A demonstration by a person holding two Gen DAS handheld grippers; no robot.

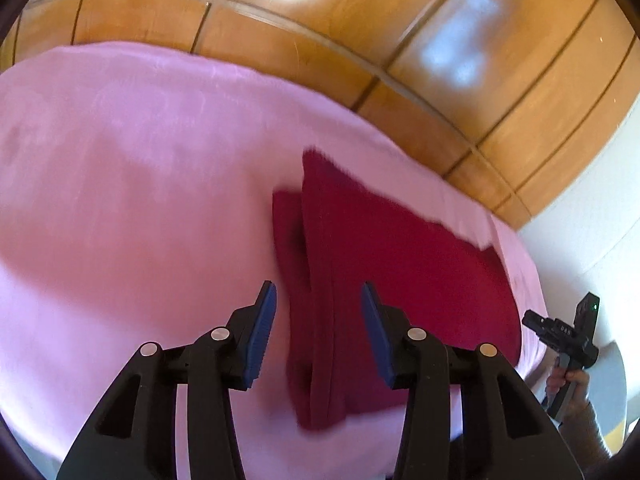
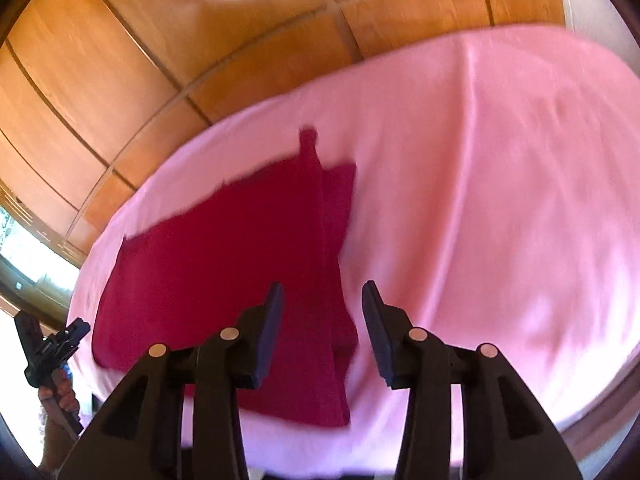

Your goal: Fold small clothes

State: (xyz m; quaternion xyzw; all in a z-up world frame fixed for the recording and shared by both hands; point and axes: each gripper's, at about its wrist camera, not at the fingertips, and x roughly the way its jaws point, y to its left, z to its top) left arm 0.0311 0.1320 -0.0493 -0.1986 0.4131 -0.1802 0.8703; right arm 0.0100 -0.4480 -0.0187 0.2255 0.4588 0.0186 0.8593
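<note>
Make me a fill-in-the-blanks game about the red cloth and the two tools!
1. The red cloth lies on a big ____ cover.
2. Behind the cover stand ____ panels made of brown boards.
3. The left tool and the right tool both have jaws that are ____, with nothing pinched.
4. The red cloth lies with one side ____ over.

Missing words: pink; wooden; open; folded
</note>
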